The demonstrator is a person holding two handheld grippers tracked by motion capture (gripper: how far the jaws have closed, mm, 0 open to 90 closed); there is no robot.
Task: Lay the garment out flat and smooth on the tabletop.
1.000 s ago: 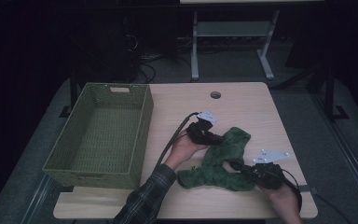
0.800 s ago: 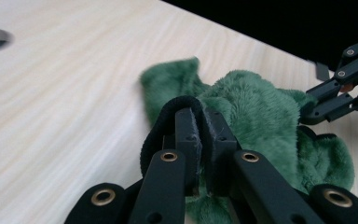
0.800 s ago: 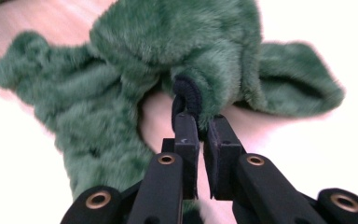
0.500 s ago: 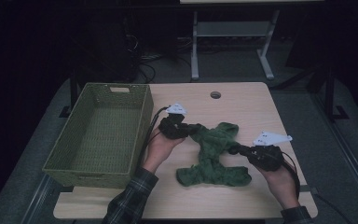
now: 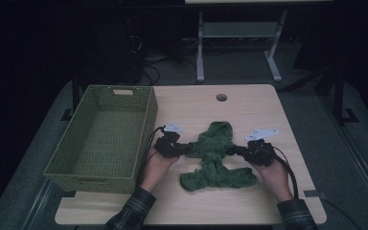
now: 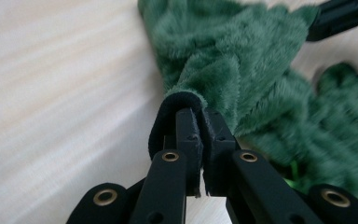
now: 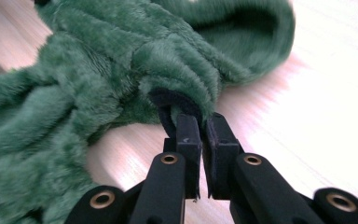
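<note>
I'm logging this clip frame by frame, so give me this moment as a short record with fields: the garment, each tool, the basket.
garment: green fleece garment, stretched between both tools on the table
left tool: shut on the garment's dark-edged cuff
right tool: shut on the opposite cuff
hood: toward the table's far side
basket: green woven, left of the garment, nothing in it

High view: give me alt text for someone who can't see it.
A person at a wooden table holds a green fleece garment between two tools, the left tool and the right tool each shut on a sleeve cuff. A green basket stands at the left.
</note>
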